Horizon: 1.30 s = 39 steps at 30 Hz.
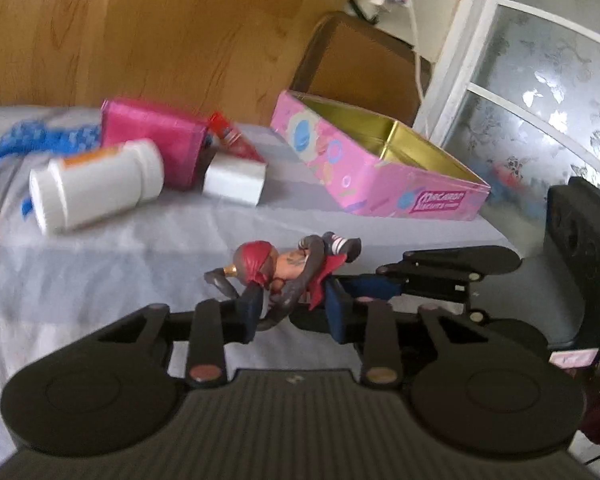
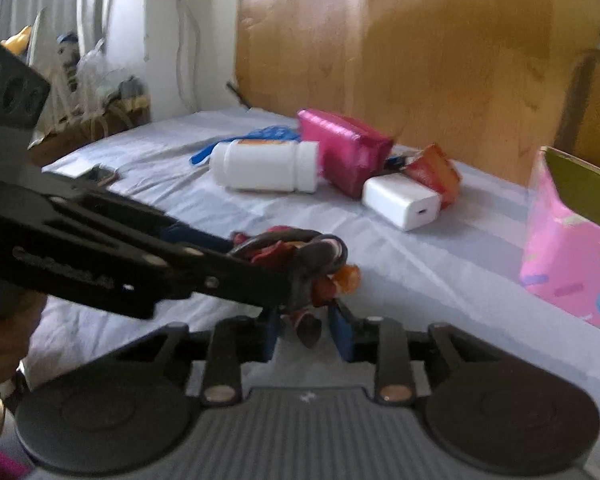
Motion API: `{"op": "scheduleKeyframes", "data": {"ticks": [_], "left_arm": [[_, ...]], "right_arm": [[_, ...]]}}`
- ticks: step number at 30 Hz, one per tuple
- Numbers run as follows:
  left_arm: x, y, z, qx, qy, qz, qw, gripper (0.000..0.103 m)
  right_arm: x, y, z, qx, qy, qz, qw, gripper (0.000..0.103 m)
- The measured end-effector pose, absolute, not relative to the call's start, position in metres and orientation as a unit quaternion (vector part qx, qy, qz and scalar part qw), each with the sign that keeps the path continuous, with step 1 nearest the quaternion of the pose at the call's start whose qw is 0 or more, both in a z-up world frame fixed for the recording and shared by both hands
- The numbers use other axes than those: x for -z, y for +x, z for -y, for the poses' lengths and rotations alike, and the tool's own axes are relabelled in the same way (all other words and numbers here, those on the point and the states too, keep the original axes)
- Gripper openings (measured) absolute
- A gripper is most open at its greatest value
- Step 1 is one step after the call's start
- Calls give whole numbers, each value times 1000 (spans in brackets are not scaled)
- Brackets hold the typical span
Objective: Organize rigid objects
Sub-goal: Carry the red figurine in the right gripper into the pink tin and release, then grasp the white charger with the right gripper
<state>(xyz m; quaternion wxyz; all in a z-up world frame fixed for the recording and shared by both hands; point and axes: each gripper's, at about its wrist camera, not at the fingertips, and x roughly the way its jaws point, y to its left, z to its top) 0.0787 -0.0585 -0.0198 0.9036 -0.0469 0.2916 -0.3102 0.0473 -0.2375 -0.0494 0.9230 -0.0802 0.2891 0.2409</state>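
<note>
A small toy figure (image 1: 284,272) with a red bandana and grey limbs is held above the white sheet between both grippers. My left gripper (image 1: 294,310) is shut on the figure's lower part. My right gripper (image 2: 310,330) closes on the figure (image 2: 300,256) from the other side; its arm shows in the left wrist view (image 1: 432,272). The left gripper's arm (image 2: 140,256) crosses the right wrist view. An open pink tin (image 1: 380,160) with a gold inside stands at the right, also in the right wrist view (image 2: 572,256).
On the sheet lie a white bottle (image 1: 96,186), a magenta packet (image 1: 156,144), a white charger block (image 1: 234,180), a red packet (image 1: 236,140) and a blue item (image 1: 40,140). A wooden board (image 1: 160,20) stands behind. A chair (image 1: 360,64) is behind the tin.
</note>
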Motion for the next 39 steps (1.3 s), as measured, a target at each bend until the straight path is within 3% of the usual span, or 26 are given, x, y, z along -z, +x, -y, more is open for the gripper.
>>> {"op": "scheduleKeyframes", "data": {"ticks": [13, 22, 24, 28, 35, 39], "left_arm": [[-52, 128, 205, 410, 28, -192, 891, 36], [-29, 178, 266, 412, 5, -233, 881, 38], [-26, 177, 261, 401, -4, -237, 885, 40], [-34, 162, 225, 400, -26, -228, 887, 50], [-14, 109, 114, 328, -28, -220, 918, 50], [16, 91, 56, 247, -35, -259, 933, 50]], "right_arm": [[-1, 57, 348, -78, -52, -155, 983, 23], [10, 115, 421, -6, -41, -203, 978, 28], [16, 117, 426, 9, -29, -206, 978, 42], [12, 100, 431, 9, 2, -181, 983, 42], [-5, 61, 405, -66, 43, -132, 988, 42], [-3, 69, 352, -173, 7, -167, 971, 42]]}}
